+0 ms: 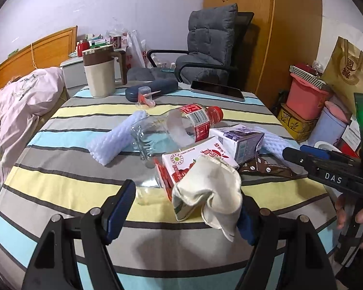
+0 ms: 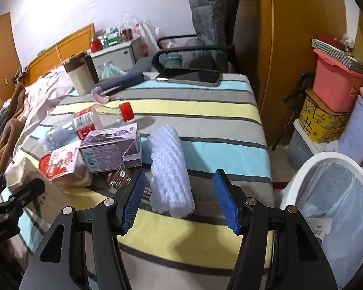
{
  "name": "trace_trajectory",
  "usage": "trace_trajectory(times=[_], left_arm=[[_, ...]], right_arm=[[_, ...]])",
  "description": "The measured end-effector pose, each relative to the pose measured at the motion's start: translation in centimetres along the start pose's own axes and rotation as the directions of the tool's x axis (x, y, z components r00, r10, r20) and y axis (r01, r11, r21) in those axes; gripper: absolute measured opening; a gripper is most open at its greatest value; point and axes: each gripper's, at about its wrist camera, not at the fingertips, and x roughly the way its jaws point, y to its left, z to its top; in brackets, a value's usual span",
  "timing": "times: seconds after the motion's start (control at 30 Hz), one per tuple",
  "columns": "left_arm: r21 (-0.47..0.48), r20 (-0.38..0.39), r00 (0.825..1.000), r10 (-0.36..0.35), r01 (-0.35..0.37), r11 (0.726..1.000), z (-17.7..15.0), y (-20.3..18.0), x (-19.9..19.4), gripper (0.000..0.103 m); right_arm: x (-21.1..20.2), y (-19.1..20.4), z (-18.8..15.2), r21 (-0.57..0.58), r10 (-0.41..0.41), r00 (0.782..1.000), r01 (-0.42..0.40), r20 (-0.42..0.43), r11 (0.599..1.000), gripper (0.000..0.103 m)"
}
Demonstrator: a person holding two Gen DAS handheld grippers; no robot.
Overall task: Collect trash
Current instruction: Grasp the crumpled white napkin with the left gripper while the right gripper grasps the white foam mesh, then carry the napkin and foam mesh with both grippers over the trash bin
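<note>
My right gripper (image 2: 179,198) stands open over the white foam sleeve (image 2: 169,169), whose long axis runs straight ahead between my pads; my left gripper (image 1: 186,207), open too, faces the crumpled cloth (image 1: 210,188) left of that sleeve

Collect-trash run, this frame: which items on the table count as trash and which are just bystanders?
Trash, by the look of it:
- clear plastic bottle
- red carton
- purple carton
- white foam net
- brown wrapper
- crumpled cloth, probably
- bin to drop into

Just lying about:
- mug
- phone
- blue case
</note>
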Motion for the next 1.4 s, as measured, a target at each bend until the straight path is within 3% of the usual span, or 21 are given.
trace_trajectory(times=[0.13, 0.23, 0.3, 0.47, 0.67, 1.4], left_arm=[[-0.011, 0.003, 1.0, -0.013, 0.013, 1.0, 0.1, 0.3, 0.2, 0.077], [-0.013, 0.009, 1.0, -0.023, 0.023, 1.0, 0.1, 0.4, 0.2, 0.07], [-0.007, 0.011, 1.0, -0.029, 0.029, 1.0, 0.2, 0.3, 0.2, 0.062], [0.013, 0.019, 0.999, -0.042, 0.042, 0.999, 0.3, -0.3, -0.1, 0.044], [0.022, 0.02, 0.999, -0.04, 0.039, 0.999, 0.3, -0.5, -0.4, 0.042], [0.091, 0.088, 0.995, -0.047, 0.039, 0.995, 0.8, -3.1, -4.0, 0.041]], right_arm=[[0.0, 0.3, 0.2, -0.018, 0.002, 1.0, -0.002, 0.001, 1.0, 0.06], [0.2, 0.3, 0.3, -0.016, 0.011, 1.0, -0.012, -0.008, 1.0, 0.06], [0.3, 0.3, 0.3, -0.017, 0.015, 1.0, -0.015, -0.011, 1.0, 0.049], [0.2, 0.1, 0.1, -0.008, 0.012, 1.0, -0.013, -0.007, 1.0, 0.034], [-0.3, 0.3, -0.1, -0.017, 0.009, 1.0, -0.009, 0.015, 1.0, 0.027], [-4.2, 0.4, -1.4, 0.023, -0.017, 0.992, 0.015, 0.125, 1.0, 0.026]])
